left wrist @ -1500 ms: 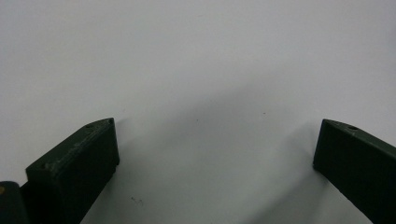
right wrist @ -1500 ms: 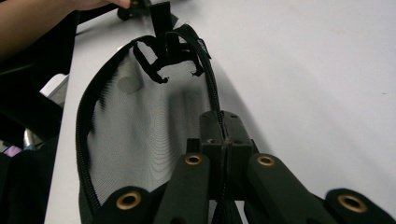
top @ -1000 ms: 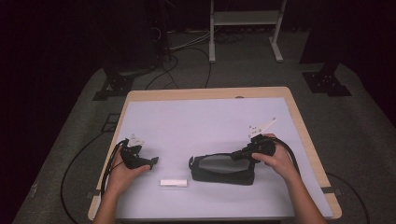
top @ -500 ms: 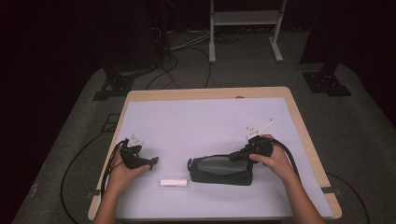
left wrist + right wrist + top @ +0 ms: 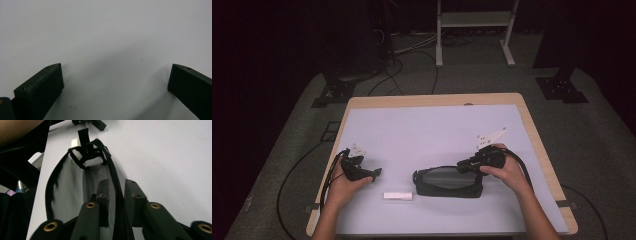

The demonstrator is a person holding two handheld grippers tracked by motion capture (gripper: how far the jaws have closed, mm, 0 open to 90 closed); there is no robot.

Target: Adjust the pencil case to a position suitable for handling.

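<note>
A: From the high view, where is everything?

B: A black mesh pouch (image 5: pixel 447 182) lies on the table (image 5: pixel 422 130), toward the near edge and right of the middle. The right gripper (image 5: pixel 464 166) sits at the pouch's upper right edge, held in the person's right hand (image 5: pixel 507 172). The left gripper (image 5: pixel 374 173) rests on the table well apart from the pouch, in the left hand (image 5: pixel 343 186). A small white block (image 5: pixel 398 196) lies between them, just beside the pouch's left end.

A: And the left gripper view?

B: Its two black jaws stand wide apart over the bare table surface (image 5: pixel 105 37), with nothing between them.

A: The right gripper view?

B: The jaws of the right gripper (image 5: pixel 117 192) straddle the pouch's zipper (image 5: pixel 115 182) edge, one pad inside over the mesh (image 5: pixel 70 192), the other outside over the table. They have just been opening, and a narrow gap shows on each side of the zipper strip, so they are apart with the edge between them, no longer pinched. At the far end of the pouch a black strap loop (image 5: pixel 86 147) stands up, with the white block (image 5: pixel 75 143) beyond it.
</note>
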